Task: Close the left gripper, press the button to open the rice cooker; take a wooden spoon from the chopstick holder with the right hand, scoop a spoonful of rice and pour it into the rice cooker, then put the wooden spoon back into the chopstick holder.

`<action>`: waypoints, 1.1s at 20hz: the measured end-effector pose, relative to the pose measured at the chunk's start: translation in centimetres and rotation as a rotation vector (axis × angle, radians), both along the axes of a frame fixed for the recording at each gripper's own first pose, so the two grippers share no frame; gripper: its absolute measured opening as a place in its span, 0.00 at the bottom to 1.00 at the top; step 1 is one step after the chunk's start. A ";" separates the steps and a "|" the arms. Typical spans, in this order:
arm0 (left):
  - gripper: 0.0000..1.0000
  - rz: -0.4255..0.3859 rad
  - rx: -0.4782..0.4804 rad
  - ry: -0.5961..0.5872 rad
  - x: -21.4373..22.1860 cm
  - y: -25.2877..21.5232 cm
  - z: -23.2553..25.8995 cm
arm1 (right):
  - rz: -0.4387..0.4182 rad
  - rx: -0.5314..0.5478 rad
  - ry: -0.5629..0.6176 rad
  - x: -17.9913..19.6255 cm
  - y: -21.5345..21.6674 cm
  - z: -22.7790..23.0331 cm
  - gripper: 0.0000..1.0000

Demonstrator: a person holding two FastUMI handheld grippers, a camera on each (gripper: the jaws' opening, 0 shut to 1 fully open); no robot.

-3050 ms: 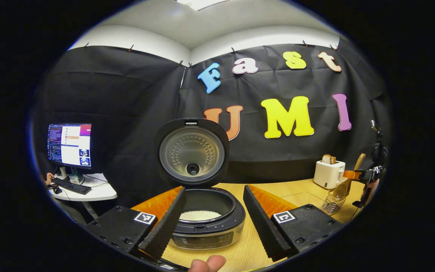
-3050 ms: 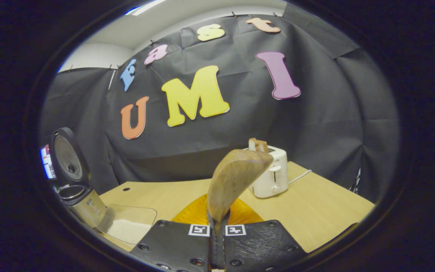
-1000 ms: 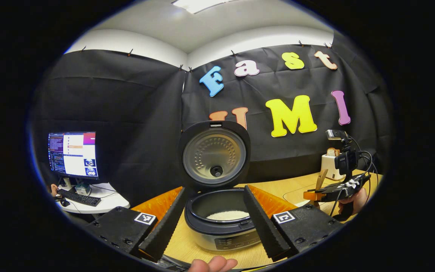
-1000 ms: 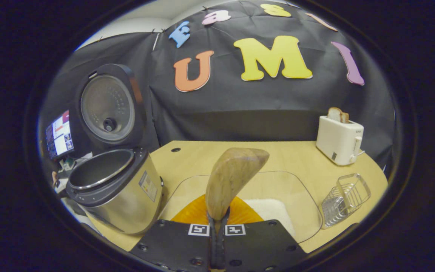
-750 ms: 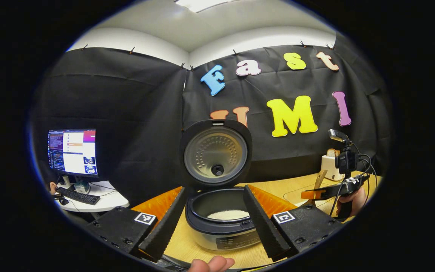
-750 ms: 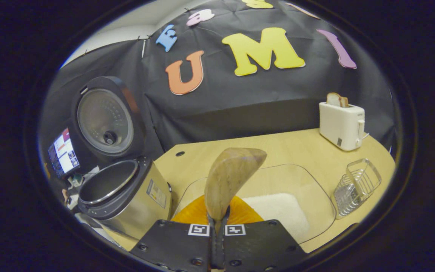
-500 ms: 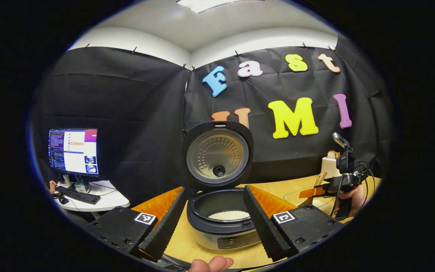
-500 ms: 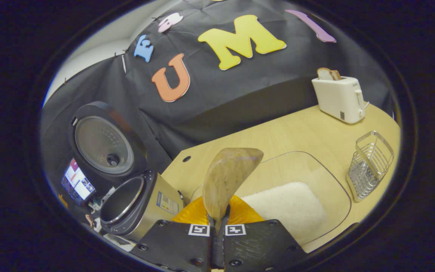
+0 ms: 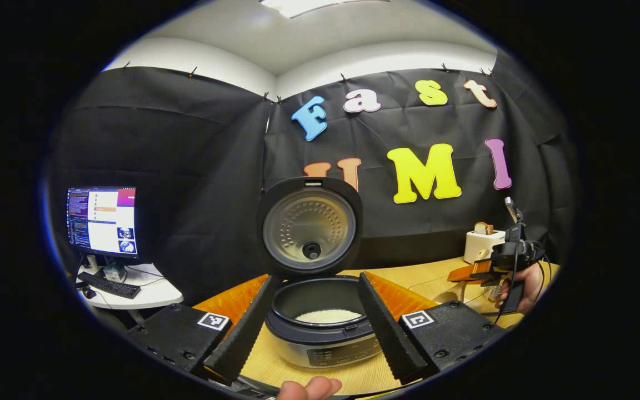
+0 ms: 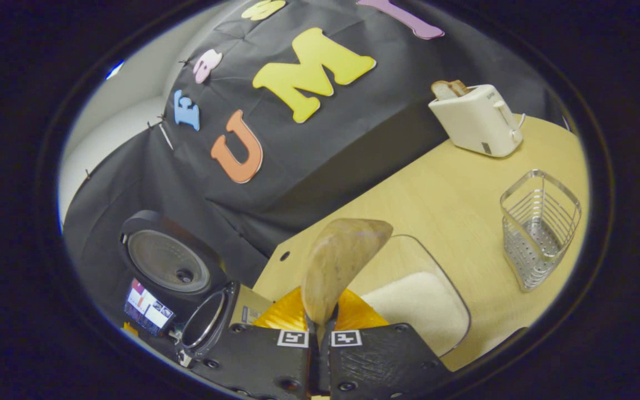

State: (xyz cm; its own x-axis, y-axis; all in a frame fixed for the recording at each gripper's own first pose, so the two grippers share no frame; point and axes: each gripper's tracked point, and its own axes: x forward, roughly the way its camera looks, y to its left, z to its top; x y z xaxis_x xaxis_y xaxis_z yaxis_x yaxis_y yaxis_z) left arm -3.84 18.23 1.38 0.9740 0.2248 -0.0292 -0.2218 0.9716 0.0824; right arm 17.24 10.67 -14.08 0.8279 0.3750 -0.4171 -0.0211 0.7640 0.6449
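The rice cooker stands open, its lid upright and white rice in its pot. My left gripper is open, one finger on each side of the pot. At the far right a hand carries my right gripper low over the table. In the right gripper view, my right gripper is shut on the handle of the wooden spoon. The spoon's bowl points up over a clear tray that holds a heap of rice. The wire chopstick holder stands to the right, and the open cooker at lower left.
A white toaster with bread in it stands at the back of the wooden table. It appears again as the toaster behind the right gripper. A monitor and keyboard sit on a side desk at left. A thumb shows at the bottom edge.
My right gripper has rolled and dipped with the spoon toward the rice tray, so cooker, tray and holder have swung round in its view. The left gripper stays open at the cooker.
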 end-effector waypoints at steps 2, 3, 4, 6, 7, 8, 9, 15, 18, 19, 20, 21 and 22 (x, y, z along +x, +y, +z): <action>0.96 -0.002 -0.006 -0.004 0.1 -0.3 0.1 | -0.032 0.064 -0.008 0.4 -1.7 0.8 0.00; 0.96 -0.002 -0.005 -0.005 0.1 -0.2 0.1 | -0.052 0.080 -0.006 0.5 -2.6 0.9 0.00; 0.96 -0.004 -0.005 -0.006 0.1 -0.3 0.1 | -0.074 0.083 -0.016 0.7 -3.5 1.3 0.00; 0.96 -0.011 -0.001 -0.002 0.2 -0.5 -0.1 | -0.103 0.079 -0.042 1.0 -4.9 2.3 0.00; 0.96 -0.012 0.001 0.000 0.2 -0.5 -0.1 | -0.111 0.092 -0.052 1.0 -5.2 2.9 0.00; 0.96 -0.011 0.003 0.003 0.2 -0.5 -0.2 | -0.117 0.107 -0.063 1.2 -5.4 3.7 0.00; 0.96 -0.011 0.005 0.002 0.2 -0.4 -0.2 | -0.125 0.118 -0.073 1.3 -5.6 4.4 0.01; 0.96 0.002 -0.019 0.012 0.2 0.7 -0.7 | -0.082 0.155 -0.110 2.8 -2.4 8.5 0.00; 0.96 0.014 -0.034 0.026 0.0 1.6 -1.1 | -0.024 0.170 -0.135 3.6 1.2 11.0 0.00; 0.96 0.021 -0.039 0.029 -0.1 1.9 -1.1 | 0.002 0.175 -0.142 3.6 2.9 11.9 0.00; 0.96 0.030 -0.042 0.029 -0.1 2.4 -1.1 | 0.024 0.176 -0.147 3.8 4.2 12.5 0.00; 0.96 0.036 -0.045 0.028 -0.3 2.7 -1.1 | 0.050 0.173 -0.152 3.8 5.7 13.2 0.00; 0.97 0.039 -0.042 0.026 -0.5 2.9 -0.9 | 0.074 0.164 -0.158 4.0 7.2 13.7 0.00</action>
